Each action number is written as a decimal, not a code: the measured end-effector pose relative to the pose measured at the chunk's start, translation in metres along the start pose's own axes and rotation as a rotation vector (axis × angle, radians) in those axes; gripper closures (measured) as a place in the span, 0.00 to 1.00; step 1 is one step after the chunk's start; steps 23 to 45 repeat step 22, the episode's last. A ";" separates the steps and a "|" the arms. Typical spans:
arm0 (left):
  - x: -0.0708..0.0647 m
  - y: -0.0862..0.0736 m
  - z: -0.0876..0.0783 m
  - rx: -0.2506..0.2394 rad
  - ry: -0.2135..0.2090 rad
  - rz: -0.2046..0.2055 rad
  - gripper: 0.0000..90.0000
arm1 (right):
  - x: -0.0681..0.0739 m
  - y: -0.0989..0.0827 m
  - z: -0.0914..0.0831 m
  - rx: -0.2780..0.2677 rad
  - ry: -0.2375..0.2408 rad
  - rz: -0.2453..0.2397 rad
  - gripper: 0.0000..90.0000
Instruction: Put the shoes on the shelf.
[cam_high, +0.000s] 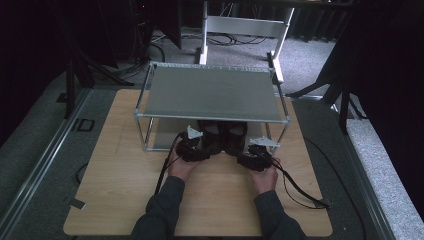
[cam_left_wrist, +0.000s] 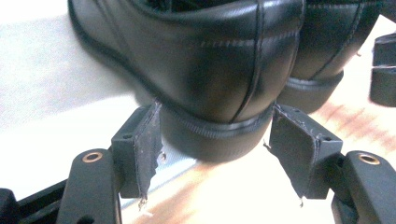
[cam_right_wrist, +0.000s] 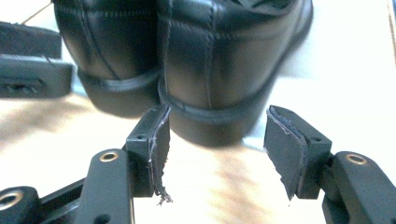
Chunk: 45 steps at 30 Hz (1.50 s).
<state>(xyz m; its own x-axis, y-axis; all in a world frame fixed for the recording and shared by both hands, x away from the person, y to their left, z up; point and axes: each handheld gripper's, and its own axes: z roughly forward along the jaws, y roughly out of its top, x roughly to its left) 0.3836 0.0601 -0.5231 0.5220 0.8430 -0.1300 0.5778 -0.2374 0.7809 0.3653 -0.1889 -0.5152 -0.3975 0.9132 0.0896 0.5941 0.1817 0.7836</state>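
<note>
Standing side by side on the wooden table (cam_high: 125, 170), a pair of black leather shoes sits with heels toward the person and toes running in under the metal-framed shelf (cam_high: 210, 92). In the high view the left shoe (cam_high: 210, 137) and the right shoe (cam_high: 235, 137) show as dark shapes at the shelf's front edge, close enough that they appear to touch.

The leather is smooth and glossy, with a stitched seam down the back of each heel counter and a ribbed welt above a thick black heel block. Neither gripper view shows scuffs. In the left gripper view the left shoe (cam_left_wrist: 205, 60) takes up most of the frame, with the right shoe (cam_left_wrist: 327, 51) just beside it. In the right gripper view the right shoe (cam_right_wrist: 224, 60) sits nearest, the left shoe (cam_right_wrist: 112, 51) next to it.

Left gripper (cam_left_wrist: 215, 149): jaws spread wide, one on either side of the left shoe's heel block; the pads (cam_left_wrist: 149, 144) are worn and frayed at the edges and lie very near the heel, but whether they touch it cannot be told. Nothing is clamped.

Right gripper (cam_right_wrist: 217, 147): jaws likewise wide apart, set just short of the right shoe's heel, holding nothing. Its pads (cam_right_wrist: 161, 149) are also torn at the lower edge.
</note>
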 end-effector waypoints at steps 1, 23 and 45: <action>0.001 -0.003 -0.003 0.004 0.003 -0.001 0.39 | -0.002 -0.002 -0.003 0.005 0.004 -0.007 0.45; 0.016 -0.081 -0.056 0.034 0.126 0.018 0.40 | -0.045 -0.043 -0.025 0.095 -0.058 -0.042 0.43; 0.016 -0.081 -0.056 0.034 0.126 0.018 0.40 | -0.045 -0.043 -0.025 0.095 -0.058 -0.042 0.43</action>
